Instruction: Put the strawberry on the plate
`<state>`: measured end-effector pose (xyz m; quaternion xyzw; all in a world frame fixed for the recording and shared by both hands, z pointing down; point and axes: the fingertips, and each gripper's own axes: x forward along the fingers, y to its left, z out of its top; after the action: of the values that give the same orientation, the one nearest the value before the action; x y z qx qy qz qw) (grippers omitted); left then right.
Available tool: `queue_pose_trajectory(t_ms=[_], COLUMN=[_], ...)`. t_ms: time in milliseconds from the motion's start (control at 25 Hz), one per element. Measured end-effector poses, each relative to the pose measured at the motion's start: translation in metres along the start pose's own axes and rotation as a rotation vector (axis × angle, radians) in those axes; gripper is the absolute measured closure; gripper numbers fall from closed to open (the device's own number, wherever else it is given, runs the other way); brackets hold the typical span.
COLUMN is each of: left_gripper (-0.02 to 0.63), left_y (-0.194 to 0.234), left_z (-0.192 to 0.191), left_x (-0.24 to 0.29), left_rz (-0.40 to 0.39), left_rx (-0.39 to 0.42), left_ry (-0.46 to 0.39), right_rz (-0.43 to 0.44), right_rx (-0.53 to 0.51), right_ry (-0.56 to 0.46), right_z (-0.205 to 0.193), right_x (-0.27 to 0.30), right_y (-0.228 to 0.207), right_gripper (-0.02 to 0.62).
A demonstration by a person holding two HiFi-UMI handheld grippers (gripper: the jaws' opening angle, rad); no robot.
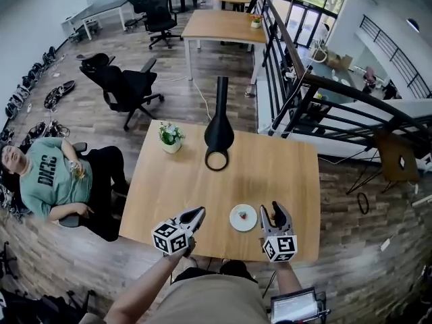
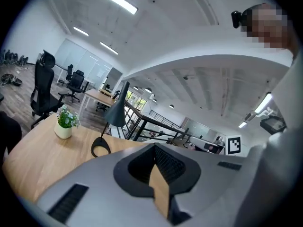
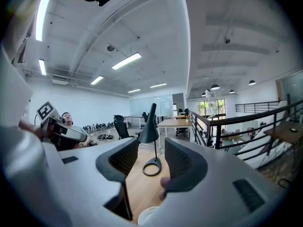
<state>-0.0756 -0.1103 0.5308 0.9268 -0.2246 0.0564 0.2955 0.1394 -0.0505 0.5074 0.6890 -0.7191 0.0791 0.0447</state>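
Strawberry [image 1: 242,214]: small and red, lying on the white plate [image 1: 251,224] close to its middle. The plate sits on the wooden table [image 1: 290,174], near the edge closest to us.

Left gripper [image 1: 198,213]: we hold it just left of the plate, off the tabletop, pointing across the table. In the left gripper view its jaw tips meet and only a thin wedge of tabletop shows behind them. Nothing is held.

Right gripper [image 1: 271,209]: we hold it just right of the plate, also clear of the table. In the right gripper view its jaws stand partly apart, with bare wood and the lamp base showing through the gap and no pad pressing on anything. A pinkish blur [image 3: 164,187] sits at the inner edge of the right-hand pad, above the plate's rim. We cannot tell what it is.

Other things on the table: a black lamp [image 1: 219,132] with a ring base near the middle, and a small potted plant [image 1: 171,137] towards the far left corner. A seated person [image 1: 47,177] leans back beside the table's left side.
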Motion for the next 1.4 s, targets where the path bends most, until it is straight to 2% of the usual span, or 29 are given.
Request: queue_pose_trajectory(t_ms=[280,360,640,920,1160,1400], left_gripper=[0.603,0.603,0.603,0.603,0.603,0.603], left_y=[0.0,-0.001,0.003,0.003,0.009,0.001], left_z=[0.033,0.037,0.038,0.03,0.022,-0.006], left_x=[-0.058,-0.069,-0.104,-0.132,-0.13,-0.12], left_rz=[-0.079,-0.101,-0.138,-0.119,-0.083,-0.052], left_rx=[0.038,0.054,0.107,0.165,0.162,0.146], left_ry=[-0.081,-0.095,-0.097,-0.105,-0.087,-0.047], right_rz=[-0.093,-0.123,-0.187,-0.2,-0.184,-0.168], right_rx=[-0.052,-0.076,-0.119,-0.173,-0.183,-0.154], right_ry=[-0.097,-0.122,-0.185,-0.209,-0.148,-0.071], right_z=[0.053,0.065,0.086,0.076,0.051,0.013], right_x=[-0.055,-0.072,-0.112,-0.125,-0.119,-0.126], right_y=[0.048,0.059,0.101,0.122,0.129,0.115], right_gripper=[0.413,0.465,0.465,0.465,0.465,0.465])
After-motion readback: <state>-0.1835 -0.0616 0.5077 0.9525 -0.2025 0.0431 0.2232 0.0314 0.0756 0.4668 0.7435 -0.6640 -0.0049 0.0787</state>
